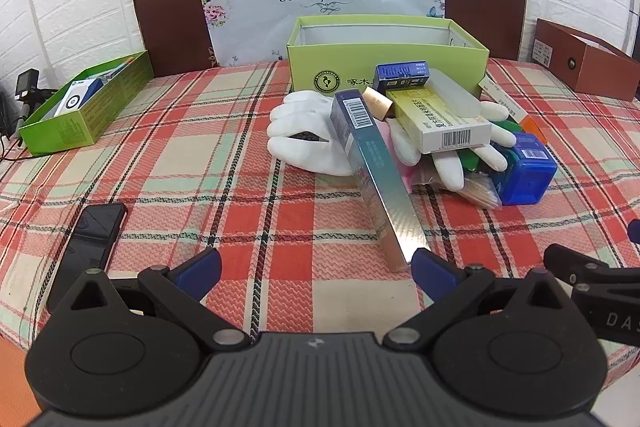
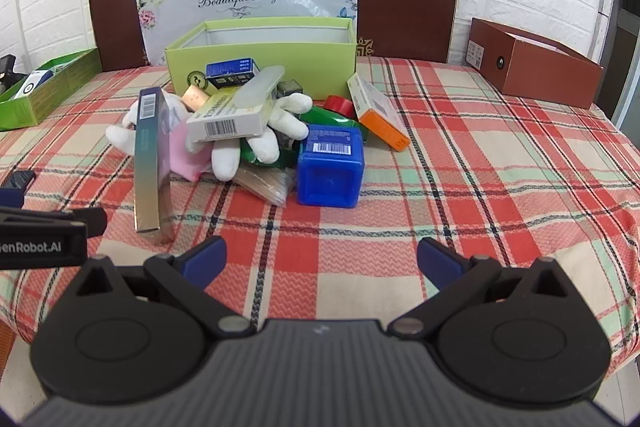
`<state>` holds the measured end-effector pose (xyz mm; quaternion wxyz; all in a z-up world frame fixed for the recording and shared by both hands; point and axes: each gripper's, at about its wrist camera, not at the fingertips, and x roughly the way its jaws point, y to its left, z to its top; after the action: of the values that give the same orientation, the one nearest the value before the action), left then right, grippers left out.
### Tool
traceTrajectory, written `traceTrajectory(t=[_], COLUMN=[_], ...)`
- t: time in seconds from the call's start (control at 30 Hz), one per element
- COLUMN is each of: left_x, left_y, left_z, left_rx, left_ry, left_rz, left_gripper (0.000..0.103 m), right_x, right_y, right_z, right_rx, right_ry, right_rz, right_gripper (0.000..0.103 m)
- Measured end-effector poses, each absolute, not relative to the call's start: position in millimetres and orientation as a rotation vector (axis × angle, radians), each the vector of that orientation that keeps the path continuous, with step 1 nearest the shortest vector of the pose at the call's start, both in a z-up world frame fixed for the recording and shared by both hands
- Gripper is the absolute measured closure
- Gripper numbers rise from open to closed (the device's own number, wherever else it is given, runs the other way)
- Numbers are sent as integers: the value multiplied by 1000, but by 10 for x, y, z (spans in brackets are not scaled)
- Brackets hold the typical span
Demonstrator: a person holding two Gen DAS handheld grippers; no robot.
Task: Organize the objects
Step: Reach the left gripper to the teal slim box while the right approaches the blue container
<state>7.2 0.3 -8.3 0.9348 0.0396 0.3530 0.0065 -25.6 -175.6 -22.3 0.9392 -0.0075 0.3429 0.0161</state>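
Barely begun: the pile [image 2: 256, 131] of small boxes, white gloves [image 1: 304, 135], a blue tub [image 2: 330, 171] and a long box [image 1: 380, 183] sits in a heap on the plaid surface [image 2: 480, 155] at 12 o'clock from both grippers, the big green box [image 1: 384, 55] behind it looks empty as far as its inside shows, and only the green tray [image 1: 84, 103] at 10 o'clock holds a few items. Left gripper [image 1: 316, 267] and right gripper [image 2: 320, 259] hang low over the surface with fingers spread wide, nothing between them. Left view alone shows a phone [image 1: 94, 239] at 9 o'clock; right view alone shows the orange box [image 2: 380, 115] clearly, plus red tape [image 2: 340, 103].
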Motion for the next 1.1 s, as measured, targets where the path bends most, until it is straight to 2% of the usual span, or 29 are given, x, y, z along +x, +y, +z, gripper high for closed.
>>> traceTrajectory(t=[0.7, 0.87, 0.93, 1.07, 1.1], left_x=[437, 644, 717, 840, 851], left_y=[32, -47, -103, -81, -41], left_z=[-204, -157, -164, -248, -274], left_rx=[27, -1, 7, -18, -39], left_ry=[758, 731, 718, 745, 752], left_rz=[-10, -46, -61, -113, -128], left_gripper=[0, 5, 9, 36, 43], right_x=[66, 170, 236, 435, 497], right_y=[-1815, -1893, -1911, -1912, -1895], right_z=[-443, -477, -465, -441, -446], right_rx=[27, 50, 43, 4, -18], right_ry=[768, 740, 710, 647, 641], right_rz=[52, 64, 67, 84, 96], right_gripper=[0, 0, 0, 2, 7])
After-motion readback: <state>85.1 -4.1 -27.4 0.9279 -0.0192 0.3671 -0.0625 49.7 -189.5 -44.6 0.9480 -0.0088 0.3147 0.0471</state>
